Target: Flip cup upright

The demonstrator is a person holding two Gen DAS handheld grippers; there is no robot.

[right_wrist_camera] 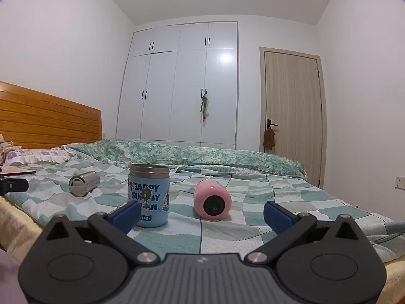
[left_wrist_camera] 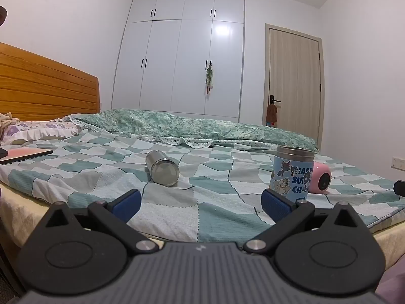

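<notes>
A steel cup (left_wrist_camera: 162, 168) lies on its side on the checked bedspread, its base toward me; it also shows in the right wrist view (right_wrist_camera: 84, 183). A pink cup (right_wrist_camera: 212, 199) lies on its side too, partly hidden behind the blue cup in the left wrist view (left_wrist_camera: 320, 178). A blue cartoon-print cup (right_wrist_camera: 148, 195) stands upright between them, also in the left wrist view (left_wrist_camera: 292, 173). My left gripper (left_wrist_camera: 201, 204) is open and empty, short of the steel cup. My right gripper (right_wrist_camera: 202, 214) is open and empty, just short of the pink cup.
The bed's near edge (right_wrist_camera: 15, 217) runs below both grippers. A folded green quilt (left_wrist_camera: 192, 126) lies across the far side. A pillow (left_wrist_camera: 40, 130) and a pink flat book (left_wrist_camera: 24, 154) sit at the left by the wooden headboard (left_wrist_camera: 45, 88).
</notes>
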